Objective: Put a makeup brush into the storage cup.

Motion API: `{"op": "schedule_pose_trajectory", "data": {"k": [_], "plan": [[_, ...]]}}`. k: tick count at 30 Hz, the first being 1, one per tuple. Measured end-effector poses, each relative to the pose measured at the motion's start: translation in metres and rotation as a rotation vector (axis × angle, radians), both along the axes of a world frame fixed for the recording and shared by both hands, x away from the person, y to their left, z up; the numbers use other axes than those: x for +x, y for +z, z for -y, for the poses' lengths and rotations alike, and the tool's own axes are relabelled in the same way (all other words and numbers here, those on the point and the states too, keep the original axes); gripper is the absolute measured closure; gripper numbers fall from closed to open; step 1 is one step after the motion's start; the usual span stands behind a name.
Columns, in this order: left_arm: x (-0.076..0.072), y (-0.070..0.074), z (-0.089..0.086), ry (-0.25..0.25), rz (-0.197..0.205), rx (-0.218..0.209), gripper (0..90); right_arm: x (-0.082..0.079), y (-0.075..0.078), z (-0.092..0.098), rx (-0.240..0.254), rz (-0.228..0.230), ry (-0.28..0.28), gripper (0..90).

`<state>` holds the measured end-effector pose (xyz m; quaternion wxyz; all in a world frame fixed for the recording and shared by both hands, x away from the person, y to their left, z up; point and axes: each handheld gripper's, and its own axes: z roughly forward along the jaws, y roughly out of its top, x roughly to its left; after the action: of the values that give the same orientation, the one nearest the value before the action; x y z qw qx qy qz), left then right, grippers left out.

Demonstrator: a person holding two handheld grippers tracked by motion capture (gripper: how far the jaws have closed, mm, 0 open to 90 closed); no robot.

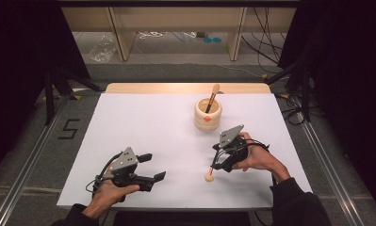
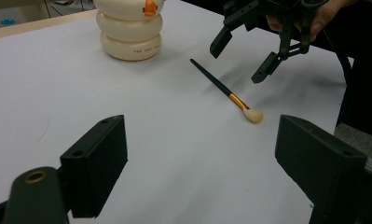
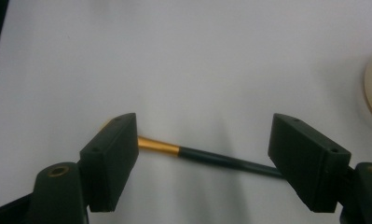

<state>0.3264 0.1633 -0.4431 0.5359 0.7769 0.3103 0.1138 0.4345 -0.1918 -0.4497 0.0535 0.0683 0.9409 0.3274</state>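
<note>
Two grippers work over a white table (image 1: 143,117). At about eight o'clock in the high view, the left gripper (image 1: 153,166) lies low in its hand with its jaws spread wide and nothing between them; it looks parked, clear of the work. Toward twelve o'clock stands a cream ringed pot (image 1: 208,114) with one brush (image 1: 212,98) leaning in it, likely the place where brushes belong. At about four o'clock the right gripper (image 1: 217,159) points down over a second brush (image 1: 209,174) lying flat on the table, its jaws wide and straddling the dark handle (image 3: 221,160) without pressing it, placed, I judge, for a pick-up. In the right gripper view one jaw hides the bristle end, and the other covers the handle's tip. Lettering on the pot is too small to read.
</note>
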Motion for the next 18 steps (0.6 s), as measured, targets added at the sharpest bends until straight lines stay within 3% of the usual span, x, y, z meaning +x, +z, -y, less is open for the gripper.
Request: {"op": "schedule_pose_trajectory", "data": {"k": [8,12,15,18], "plan": [[0.000,-0.001,0.000,0.006,-0.008,0.009,16.7,0.005,-0.006,0.000,-0.028,-0.008,0.014,25.3],[0.002,0.000,0.000,0.006,-0.010,-0.004,16.7,0.009,-0.004,-0.004,-0.071,0.018,0.020,24.6],[0.003,-0.001,0.002,0.001,-0.015,-0.004,16.7,0.012,-0.002,-0.007,-0.086,0.007,0.038,24.7],[0.003,-0.001,0.001,-0.002,-0.015,-0.011,16.7,0.013,-0.004,-0.010,-0.134,0.011,0.052,24.9]]}}
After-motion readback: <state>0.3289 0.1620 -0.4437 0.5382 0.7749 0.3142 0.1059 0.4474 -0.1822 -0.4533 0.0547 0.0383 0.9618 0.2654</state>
